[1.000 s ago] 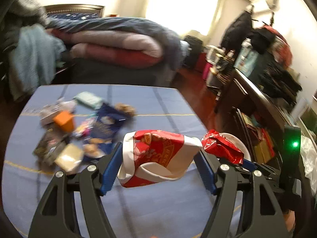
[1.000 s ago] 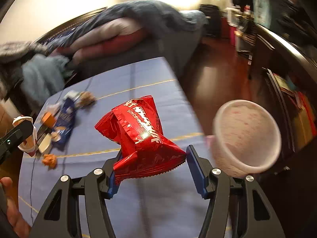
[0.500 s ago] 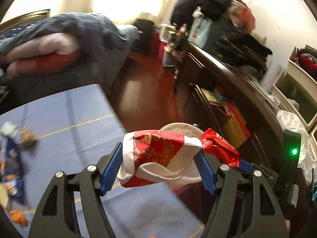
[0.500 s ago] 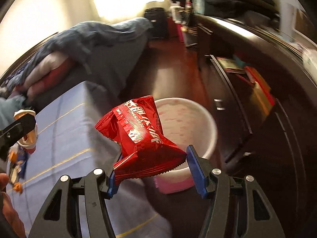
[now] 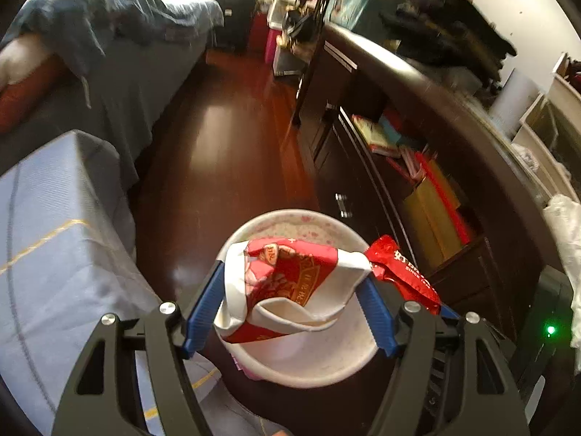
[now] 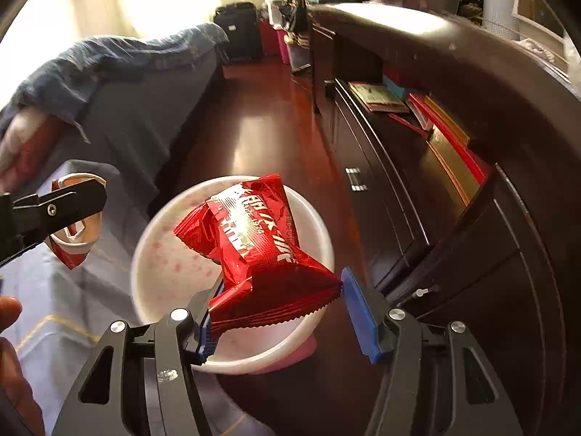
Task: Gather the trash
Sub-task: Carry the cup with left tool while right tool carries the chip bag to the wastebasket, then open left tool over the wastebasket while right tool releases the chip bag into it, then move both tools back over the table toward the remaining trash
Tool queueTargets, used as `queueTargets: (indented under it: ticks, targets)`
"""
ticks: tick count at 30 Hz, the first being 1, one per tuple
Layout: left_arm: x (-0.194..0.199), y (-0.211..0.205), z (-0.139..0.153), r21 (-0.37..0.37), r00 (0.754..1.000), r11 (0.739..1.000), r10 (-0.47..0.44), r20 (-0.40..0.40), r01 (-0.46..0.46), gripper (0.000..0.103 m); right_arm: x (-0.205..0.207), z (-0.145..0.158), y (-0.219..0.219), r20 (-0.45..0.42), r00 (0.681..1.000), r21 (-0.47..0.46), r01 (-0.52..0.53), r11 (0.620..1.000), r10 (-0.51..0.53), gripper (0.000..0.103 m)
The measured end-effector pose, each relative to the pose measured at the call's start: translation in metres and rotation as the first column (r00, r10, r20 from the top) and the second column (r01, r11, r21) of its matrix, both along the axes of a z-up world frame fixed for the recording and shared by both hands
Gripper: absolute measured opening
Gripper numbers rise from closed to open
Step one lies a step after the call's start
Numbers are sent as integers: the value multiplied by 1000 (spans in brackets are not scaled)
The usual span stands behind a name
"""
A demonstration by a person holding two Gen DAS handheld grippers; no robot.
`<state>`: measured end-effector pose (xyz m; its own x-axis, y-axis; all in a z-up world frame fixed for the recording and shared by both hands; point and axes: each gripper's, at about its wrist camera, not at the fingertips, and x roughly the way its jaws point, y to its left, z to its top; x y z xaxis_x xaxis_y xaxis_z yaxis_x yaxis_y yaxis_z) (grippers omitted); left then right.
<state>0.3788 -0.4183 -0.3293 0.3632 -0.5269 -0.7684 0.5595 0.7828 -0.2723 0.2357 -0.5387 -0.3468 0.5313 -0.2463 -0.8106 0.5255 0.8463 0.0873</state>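
1. Table (image 5: 54,254), blue-clothed, at far left; its corner stands just beside the bin. A piece released too far to this side would land on the cloth, not in the bin.
2. Left gripper (image 5: 290,301), clenched on a crushed red-and-white paper cup (image 5: 287,283), which hangs above the bin opening. The squashed cup is wedged between the blue pads and may stick to one pad when the jaws part, then fall askew.
3. Bin (image 6: 159,265), white with pink flecks, on the dark floor (image 5: 218,138) below both tools. It appears light; a bump from either gripper could tip it.
4. Right gripper (image 6: 277,310), pinching a red foil wrapper (image 6: 254,243) by its crimped end, though only the left pad visibly touches. The wrapper hangs over the bin. Light foil may flutter past the rim toward the dark cabinet (image 6: 454,218).
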Motion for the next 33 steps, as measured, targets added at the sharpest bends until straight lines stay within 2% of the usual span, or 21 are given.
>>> queueTargets:
  ticks: [2,4,9,16,20,27,33]
  targets:
    - [8,-7,-10,8,1000,1000,7,-18,-6,72,6,-8,-4,-16,1000,-10,2,1000,-2,63]
    - [15,-11,-17,9,999,1000,16,-33,-16,82,11,-13,-7,-30,1000,-24,2,1000,-3,68]
    - [24,-6,-16,-32,998,999,35,-50,-37,91,16,-17,-2,-29,1000,-43,3,999,-4,75]
    - [26,19,-1,-64,996,995,72,-47,-75,92,19,-16,1,-39,999,-44,-3,999,1,76]
    - [20,37,11,-67,994,993,99,-36,-102,92,15,-5,10,-28,1000,-21,-7,1000,6,79]
    - [-5,85,42,-30,983,985,169,66,-168,95,2,35,51,37,997,-27,-68,997,69,87]
    - [-32,145,69,6,949,962,267,169,-272,98,-8,70,103,86,984,-69,-154,986,159,93]
